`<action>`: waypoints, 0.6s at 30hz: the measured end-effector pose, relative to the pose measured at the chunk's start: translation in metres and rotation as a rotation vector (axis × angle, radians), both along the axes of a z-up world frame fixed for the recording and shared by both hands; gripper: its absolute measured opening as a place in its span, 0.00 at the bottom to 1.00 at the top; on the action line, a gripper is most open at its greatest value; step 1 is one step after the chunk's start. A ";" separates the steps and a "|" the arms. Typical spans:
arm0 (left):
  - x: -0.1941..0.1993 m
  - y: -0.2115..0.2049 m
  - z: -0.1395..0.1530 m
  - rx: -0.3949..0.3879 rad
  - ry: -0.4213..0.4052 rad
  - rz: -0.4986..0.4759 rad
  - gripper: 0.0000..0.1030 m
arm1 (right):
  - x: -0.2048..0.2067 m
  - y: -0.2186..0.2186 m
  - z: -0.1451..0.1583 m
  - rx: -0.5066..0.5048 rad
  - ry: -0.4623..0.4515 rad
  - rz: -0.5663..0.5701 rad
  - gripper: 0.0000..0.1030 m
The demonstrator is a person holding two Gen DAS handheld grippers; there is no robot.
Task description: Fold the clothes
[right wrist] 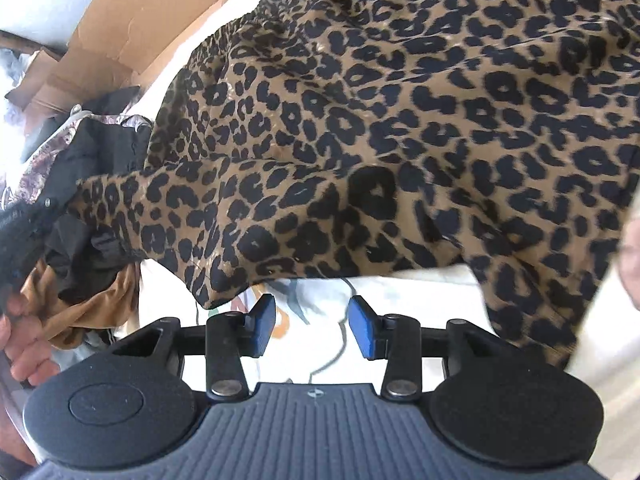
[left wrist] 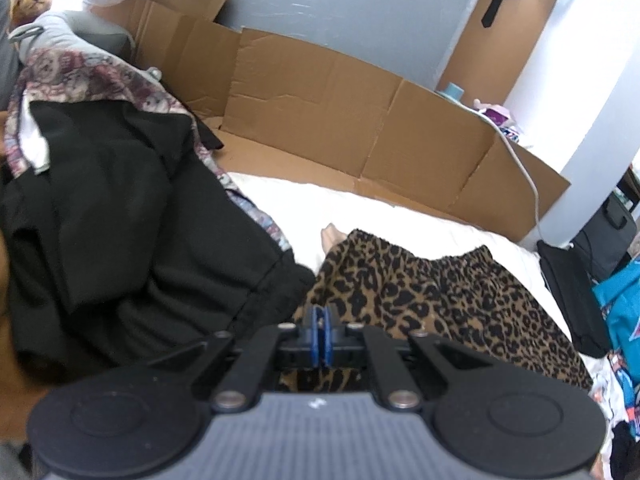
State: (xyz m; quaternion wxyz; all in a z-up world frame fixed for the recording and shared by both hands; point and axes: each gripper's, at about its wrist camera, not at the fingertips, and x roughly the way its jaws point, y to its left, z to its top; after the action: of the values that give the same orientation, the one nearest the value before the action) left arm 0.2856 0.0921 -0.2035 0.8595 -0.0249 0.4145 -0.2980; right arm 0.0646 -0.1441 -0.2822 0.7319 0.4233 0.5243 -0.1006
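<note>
Low in the left view the left gripper [left wrist: 322, 330] is pinched shut — seemingly on the near hem of the leopard garment [left wrist: 432, 292]. The right gripper [right wrist: 311, 326] stands spread and empty just short of that hem. The garment spreads mid-frame over the white bed [left wrist: 360, 208] — thin, limp, light, best taken at hem corners.

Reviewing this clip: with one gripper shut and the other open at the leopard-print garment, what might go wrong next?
1. The open right gripper has only the white patterned sheet between its fingers, so closing could pinch bedding rather than the leopard-print garment.
2. The shut left gripper seems to pinch the hem beside the black garment pile; pulling may drag that along.
3. Held at one corner, the cloth may bunch.
</note>
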 end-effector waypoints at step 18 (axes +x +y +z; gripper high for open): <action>0.050 -0.038 -0.054 0.079 0.055 -0.003 0.03 | 0.046 -0.045 -0.020 -0.049 -0.023 -0.071 0.44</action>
State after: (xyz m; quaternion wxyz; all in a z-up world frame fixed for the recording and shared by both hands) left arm 0.3356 0.0538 -0.2577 0.8476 0.0016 0.4496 -0.2819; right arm 0.1104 -0.1891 -0.3023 0.7440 0.4250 0.4977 -0.1345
